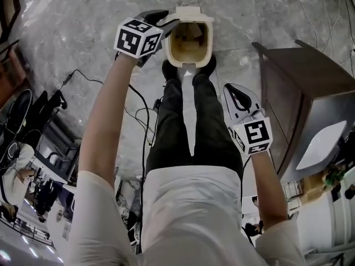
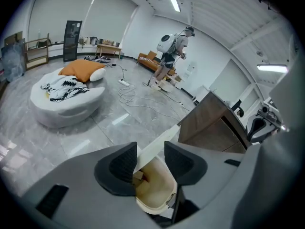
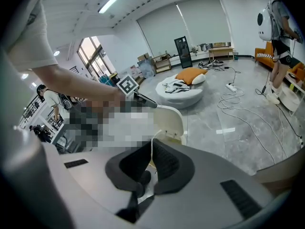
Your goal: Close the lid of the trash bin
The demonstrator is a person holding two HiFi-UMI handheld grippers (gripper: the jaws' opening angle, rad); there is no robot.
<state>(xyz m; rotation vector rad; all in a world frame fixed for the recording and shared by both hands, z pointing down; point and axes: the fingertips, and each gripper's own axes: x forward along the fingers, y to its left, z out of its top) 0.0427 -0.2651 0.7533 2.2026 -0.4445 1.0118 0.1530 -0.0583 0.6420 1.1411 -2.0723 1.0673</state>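
Note:
The cream trash bin [image 1: 189,44] stands open on the marble floor, just past the person's shoes. Its lid [image 3: 169,121] is raised at the far side. My left gripper [image 1: 164,22] is at the bin's upper left corner. In the left gripper view its jaws stand apart, with the lid's white edge [image 2: 159,147] passing between them and the bin's inside [image 2: 153,189] below. My right gripper [image 1: 228,87] hangs lower, beside the person's right leg and apart from the bin. Its pads [image 3: 167,163] are together with nothing held.
A brown wooden cabinet [image 1: 294,87] stands close to the right of the bin. Black cables [image 1: 140,111] trail on the floor at the left. Farther off are a round white floor cushion [image 2: 66,99] and another person [image 2: 170,49].

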